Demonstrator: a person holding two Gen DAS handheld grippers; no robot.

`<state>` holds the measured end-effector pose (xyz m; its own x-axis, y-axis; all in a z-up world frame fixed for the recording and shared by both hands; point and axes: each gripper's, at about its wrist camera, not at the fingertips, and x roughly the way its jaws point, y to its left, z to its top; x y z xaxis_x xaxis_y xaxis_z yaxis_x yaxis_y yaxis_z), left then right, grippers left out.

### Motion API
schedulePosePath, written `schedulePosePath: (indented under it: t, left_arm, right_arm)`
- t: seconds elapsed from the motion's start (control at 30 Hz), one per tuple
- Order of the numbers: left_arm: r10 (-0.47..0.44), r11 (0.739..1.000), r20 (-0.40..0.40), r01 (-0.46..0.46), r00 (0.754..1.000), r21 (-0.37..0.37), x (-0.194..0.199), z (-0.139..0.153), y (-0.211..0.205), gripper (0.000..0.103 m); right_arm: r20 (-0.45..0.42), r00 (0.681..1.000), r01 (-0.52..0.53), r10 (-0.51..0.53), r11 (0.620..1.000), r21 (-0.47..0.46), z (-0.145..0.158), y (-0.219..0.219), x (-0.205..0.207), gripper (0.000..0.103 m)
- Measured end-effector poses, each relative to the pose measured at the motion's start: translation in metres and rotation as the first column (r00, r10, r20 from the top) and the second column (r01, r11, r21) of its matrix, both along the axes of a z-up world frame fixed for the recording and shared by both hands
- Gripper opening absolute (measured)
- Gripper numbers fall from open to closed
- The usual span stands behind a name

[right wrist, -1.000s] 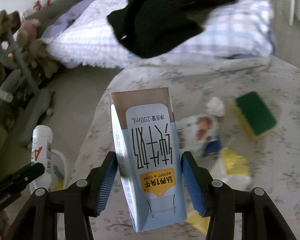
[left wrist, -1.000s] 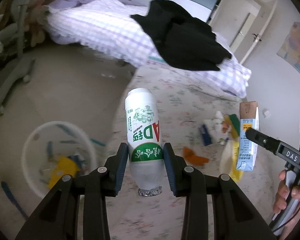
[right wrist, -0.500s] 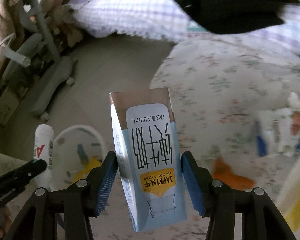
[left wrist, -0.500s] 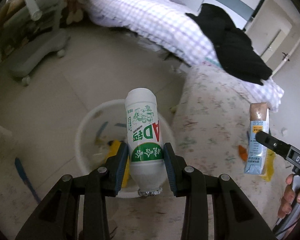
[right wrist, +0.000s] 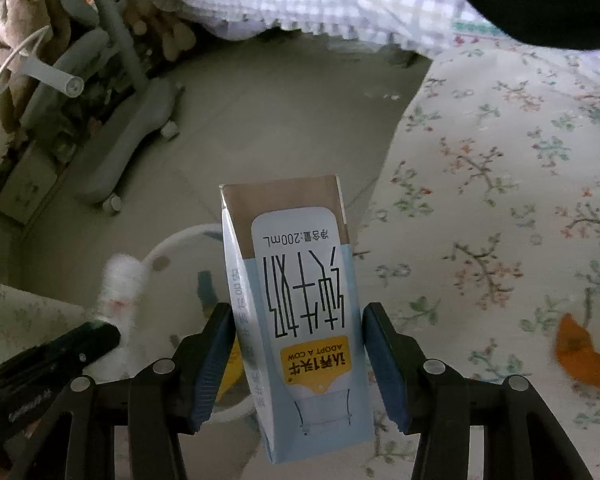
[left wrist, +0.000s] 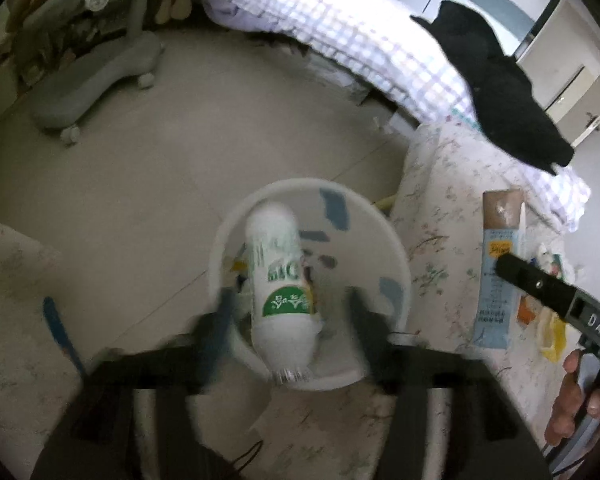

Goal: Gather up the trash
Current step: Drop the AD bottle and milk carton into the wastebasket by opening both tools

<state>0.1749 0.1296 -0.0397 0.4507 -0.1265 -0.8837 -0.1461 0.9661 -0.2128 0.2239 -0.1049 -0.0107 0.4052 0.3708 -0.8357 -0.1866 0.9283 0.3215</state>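
1. Trash in the left wrist view: the white drink bottle (left wrist: pixel 278 292) hangs, blurred, straight over the open white bin (left wrist: pixel 392 240) on the floor. The left gripper (left wrist: pixel 288 320) is opening, its jaws spread clear of the bottle on both sides, so the bottle looks freed to fall in. Scraps already lie inside the bin, so earlier pieces seem done. At the right edge of this view the milk carton (left wrist: pixel 496 272) sits in the right gripper (left wrist: pixel 512 270), above the flowered bedspread (left wrist: pixel 440 184), not yet over the bin.

2. Right wrist view: the right gripper (right wrist: pixel 298 354) is clamped on the milk carton (right wrist: pixel 300 320), pads pressed to both its sides. The bin (right wrist: pixel 172 244) shows beyond it to the left, beside the bedspread's edge. The blurred bottle (right wrist: pixel 120 280) is at the bin's rim.

3. Left to do, by my reading: drop the carton in, then fetch the orange scrap (right wrist: pixel 580 354) lying on the bedspread (right wrist: pixel 500 160) at the right edge, and the yellow wrapper (left wrist: pixel 550 328) near it.
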Motion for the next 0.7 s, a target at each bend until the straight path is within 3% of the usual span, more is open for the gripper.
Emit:
schedulePosePath:
  t: [0.13, 0.57, 0.67, 0.7]
  left_arm:
    - [0.043, 0.996, 0.037, -0.046, 0.998, 0.074, -0.011, 0.01, 0.012, 0.083]
    - [0.085, 0.984, 0.038, -0.09, 0.996, 0.152, -0.028, 0.012, 0.035, 0.084]
    - [0.09, 0.983, 0.04, -0.095, 0.995, 0.157, -0.03, 0.013, 0.036, 0.084]
    - [0.092, 0.983, 0.04, -0.097, 0.995, 0.156, -0.031, 0.014, 0.036, 0.084]
  right_arm:
    - [-0.009, 1.0, -0.018, 0.018, 1.0, 0.01, -0.003, 0.013, 0.001, 0.057]
    - [-0.028, 0.997, -0.068, 0.069, 0.997, 0.031, -0.019, 0.052, 0.003, 0.058]
    - [-0.011, 0.997, -0.081, 0.082, 0.99, 0.119, -0.017, 0.054, 0.004, 0.062]
    - [-0.018, 0.997, -0.072, 0.075, 0.989, 0.131, -0.016, 0.054, 0.005, 0.069]
